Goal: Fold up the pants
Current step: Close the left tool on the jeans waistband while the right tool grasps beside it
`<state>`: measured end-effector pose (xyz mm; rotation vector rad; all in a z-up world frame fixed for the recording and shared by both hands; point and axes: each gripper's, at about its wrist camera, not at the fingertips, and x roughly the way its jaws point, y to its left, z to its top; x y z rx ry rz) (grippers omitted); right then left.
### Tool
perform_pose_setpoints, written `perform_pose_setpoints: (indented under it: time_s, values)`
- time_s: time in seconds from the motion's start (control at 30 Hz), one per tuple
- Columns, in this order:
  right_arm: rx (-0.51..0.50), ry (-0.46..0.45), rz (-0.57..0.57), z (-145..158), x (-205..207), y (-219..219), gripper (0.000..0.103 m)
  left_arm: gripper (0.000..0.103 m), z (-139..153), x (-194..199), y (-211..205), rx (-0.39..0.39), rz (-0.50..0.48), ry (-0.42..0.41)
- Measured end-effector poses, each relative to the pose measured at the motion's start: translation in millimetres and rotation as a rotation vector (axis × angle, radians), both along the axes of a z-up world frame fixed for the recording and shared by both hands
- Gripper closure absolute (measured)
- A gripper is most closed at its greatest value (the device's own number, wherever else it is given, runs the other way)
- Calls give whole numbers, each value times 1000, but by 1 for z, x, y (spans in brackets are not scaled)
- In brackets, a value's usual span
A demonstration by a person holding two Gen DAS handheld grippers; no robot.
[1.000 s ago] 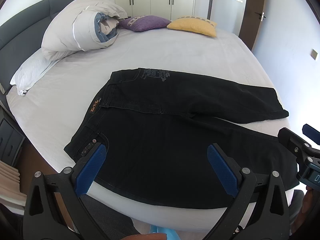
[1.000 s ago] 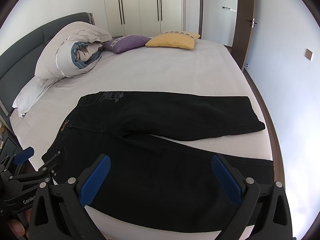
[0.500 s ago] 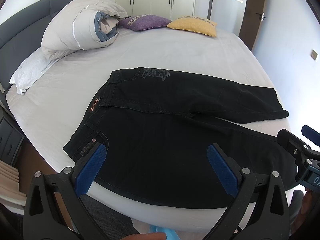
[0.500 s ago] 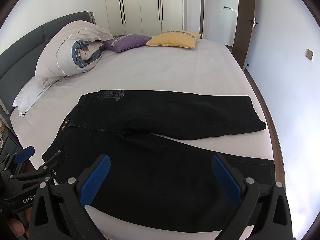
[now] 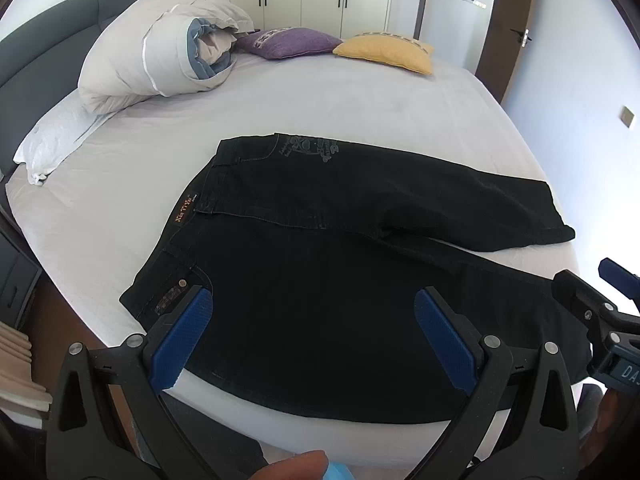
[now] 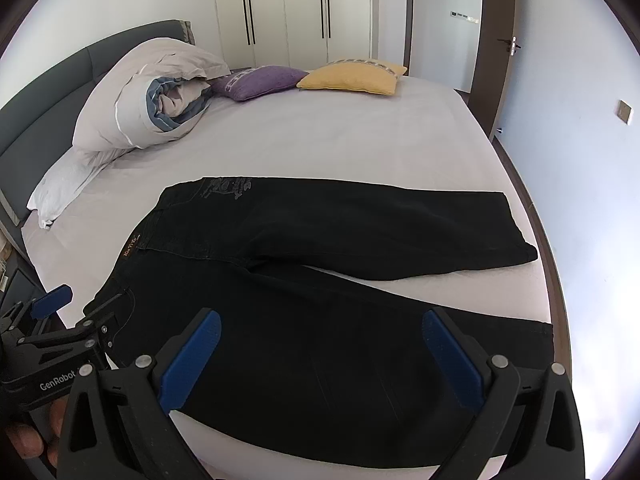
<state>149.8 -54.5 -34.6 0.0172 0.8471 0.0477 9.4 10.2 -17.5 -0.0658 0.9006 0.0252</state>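
White bed (image 5: 360, 96) carries black pants (image 5: 344, 264) spread flat, pillows (image 5: 160, 56) beyond them; left gripper (image 5: 312, 332) and right gripper (image 6: 320, 356) hover wide open, empty, near the pants.

Before you, the pants (image 5: 320, 264) lie on the bed (image 5: 340, 104), waistband left and legs right, with a rolled duvet (image 5: 160, 56) and two cushions (image 5: 296, 42) behind.

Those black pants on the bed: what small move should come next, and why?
Probably lower both open grippers, the left gripper to the waistband, the right gripper to the near leg. The black pants lie flat with legs spread on the bed, ungrasped, so folding one leg over the other comes first.
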Motion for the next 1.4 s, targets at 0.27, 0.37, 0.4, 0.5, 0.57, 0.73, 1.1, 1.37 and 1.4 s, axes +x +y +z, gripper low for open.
perform_pose_setpoints:
  time_s: [0.27,0.37,0.4,0.5,0.57,0.73,1.1,1.37,1.4]
  values:
    - [-15,16,26,-4,21,0,0,0,-1,33,14,-48,-13,-20]
    - [-6,10,78,-4,42,-4,0,0,-2,55,26,-95,-15,-41]
    - [9,10,109,-3,50,-6,0,0,-3,64,28,-102,-29,-43]
    - [95,18,249,-1,86,-12,0,0,-5,100,35,-105,-111,-20]
    - [129,5,352,0,111,-14,0,0,-12,134,37,-128,-223,37]
    - [88,-13,568,-9,180,-20,2,0,-28,233,69,-291,-242,163]
    - [74,109,754,-73,301,-44,19,7,-85,409,76,-32,-404,233]
    - [47,146,857,-103,321,-42,26,21,-122,450,69,189,-694,342]
    - [47,153,863,-106,322,-42,28,26,-127,455,68,188,-709,363]
